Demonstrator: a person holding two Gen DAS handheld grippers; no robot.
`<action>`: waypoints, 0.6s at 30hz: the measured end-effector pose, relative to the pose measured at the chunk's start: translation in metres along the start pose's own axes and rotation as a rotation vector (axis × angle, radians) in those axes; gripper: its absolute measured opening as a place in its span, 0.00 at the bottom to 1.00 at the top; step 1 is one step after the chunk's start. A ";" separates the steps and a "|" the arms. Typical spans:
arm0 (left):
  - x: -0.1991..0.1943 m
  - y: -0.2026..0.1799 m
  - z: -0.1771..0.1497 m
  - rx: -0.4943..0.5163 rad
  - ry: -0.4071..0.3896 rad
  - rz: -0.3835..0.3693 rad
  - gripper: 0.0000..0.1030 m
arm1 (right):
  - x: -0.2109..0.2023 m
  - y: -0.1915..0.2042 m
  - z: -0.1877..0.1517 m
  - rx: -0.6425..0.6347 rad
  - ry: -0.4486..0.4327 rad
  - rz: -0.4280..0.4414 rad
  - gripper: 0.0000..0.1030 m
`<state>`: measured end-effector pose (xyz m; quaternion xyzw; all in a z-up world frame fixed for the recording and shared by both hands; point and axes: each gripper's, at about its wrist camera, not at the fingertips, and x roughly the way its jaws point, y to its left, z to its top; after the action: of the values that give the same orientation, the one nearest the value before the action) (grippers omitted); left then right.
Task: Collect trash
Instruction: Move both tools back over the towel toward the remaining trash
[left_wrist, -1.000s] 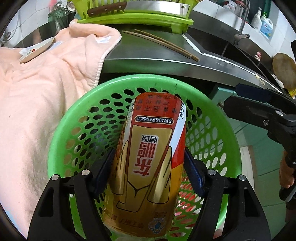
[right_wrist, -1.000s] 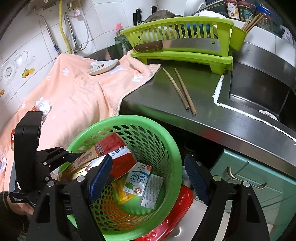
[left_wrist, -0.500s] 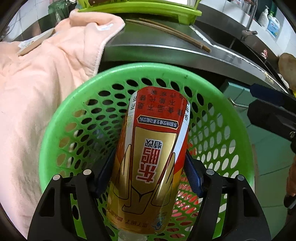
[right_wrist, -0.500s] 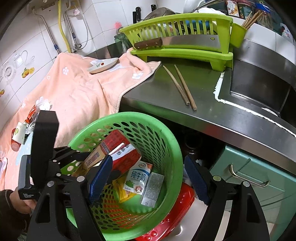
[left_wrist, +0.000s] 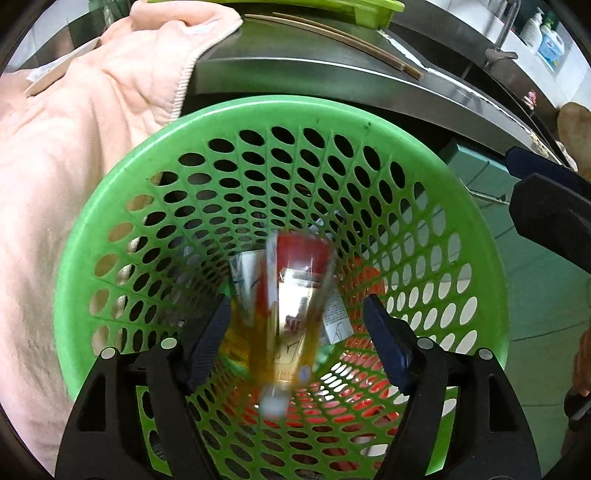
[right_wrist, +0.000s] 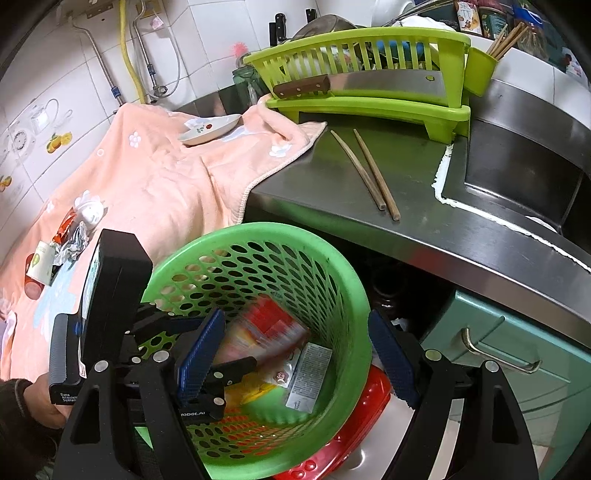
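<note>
**Can loose inside the green basket, both grippers spread**

Through the left wrist camera I look almost straight down into the green basket (left_wrist: 476, 236). My left gripper (left_wrist: 295, 343) hangs over its mouth with the jaws apart; they have just been opening, and the blue pads (left_wrist: 208, 341) no longer press on anything. The red-and-gold can (left_wrist: 291, 295) shows as a motion-blurred streak between and below the pads, deep inside the basket, clear of both fingers. Under it I make out a white carton and other packets on the basket floor, though the blur hides most of their detail.

From the right wrist camera, my right gripper (right_wrist: 295, 354) is also spread wide, with nothing between its pads. It sits just above the near rim of the basket, and the left gripper's black body appears on the left of that view, with a hand in a dark sleeve at its handle. Inside the basket I see the blurred red can beside a grey-white packet (right_wrist: 308, 373).

The basket stands on a red perforated tray (right_wrist: 354, 424) on the floor, against the steel counter (right_wrist: 369, 229). Two chopsticks (right_wrist: 369, 173) lie on that counter, near a lime dish rack (right_wrist: 369, 107) holding a cleaver (right_wrist: 369, 86). A pink towel (right_wrist: 155, 177) drapes over the counter's left end; wrappers and a small cup (right_wrist: 40, 260) lie on it, well apart from the basket.
</note>
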<state>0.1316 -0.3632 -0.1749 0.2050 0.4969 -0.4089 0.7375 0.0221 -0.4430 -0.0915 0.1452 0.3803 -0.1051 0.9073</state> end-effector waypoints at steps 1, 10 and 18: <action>0.000 0.002 -0.002 -0.003 -0.002 -0.001 0.71 | 0.000 0.000 0.000 0.000 -0.001 0.000 0.75; -0.031 0.032 -0.018 -0.044 -0.069 0.026 0.71 | -0.002 0.014 0.002 -0.026 -0.001 0.017 0.75; -0.079 0.075 -0.040 -0.127 -0.155 0.098 0.71 | 0.006 0.045 0.012 -0.082 0.007 0.063 0.75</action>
<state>0.1557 -0.2601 -0.1283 0.1495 0.4527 -0.3548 0.8042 0.0480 -0.4053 -0.0791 0.1202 0.3825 -0.0604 0.9141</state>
